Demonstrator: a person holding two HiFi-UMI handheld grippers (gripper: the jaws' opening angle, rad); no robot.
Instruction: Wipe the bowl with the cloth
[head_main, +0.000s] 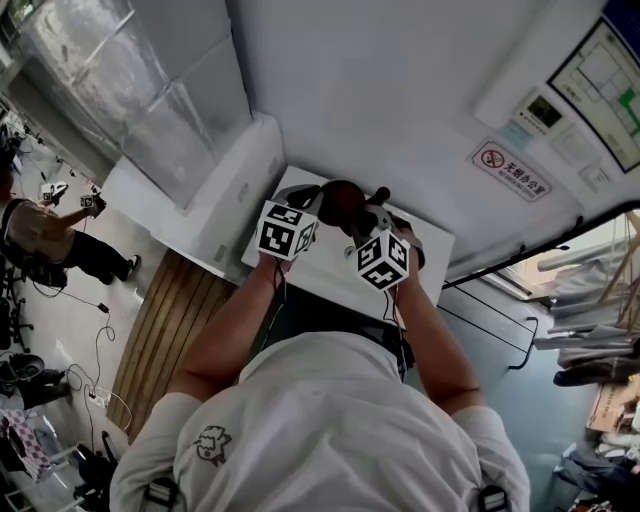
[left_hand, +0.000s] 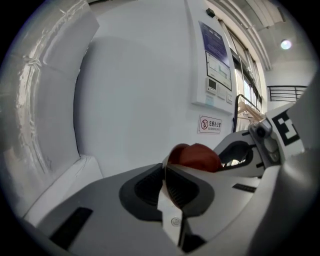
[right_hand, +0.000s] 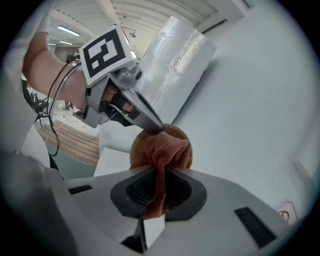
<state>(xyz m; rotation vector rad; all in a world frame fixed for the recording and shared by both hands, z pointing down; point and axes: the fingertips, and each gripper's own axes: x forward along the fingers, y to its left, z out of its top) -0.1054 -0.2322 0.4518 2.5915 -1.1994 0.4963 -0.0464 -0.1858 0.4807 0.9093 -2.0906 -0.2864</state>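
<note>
One bowl, one cloth, two tools, one table, one prohibition sign.

The bowl sits over the table between left tool and right tool, cloth against it.

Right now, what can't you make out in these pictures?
Bowl inside: covered by the cloth in the right gripper view, dark and small in the head view.
Left gripper hold on the bowl: its own jaws hide the rim in the left gripper view.
Wall sign print: too small in the head view.
Table: mostly under the arms in the head view.
</note>
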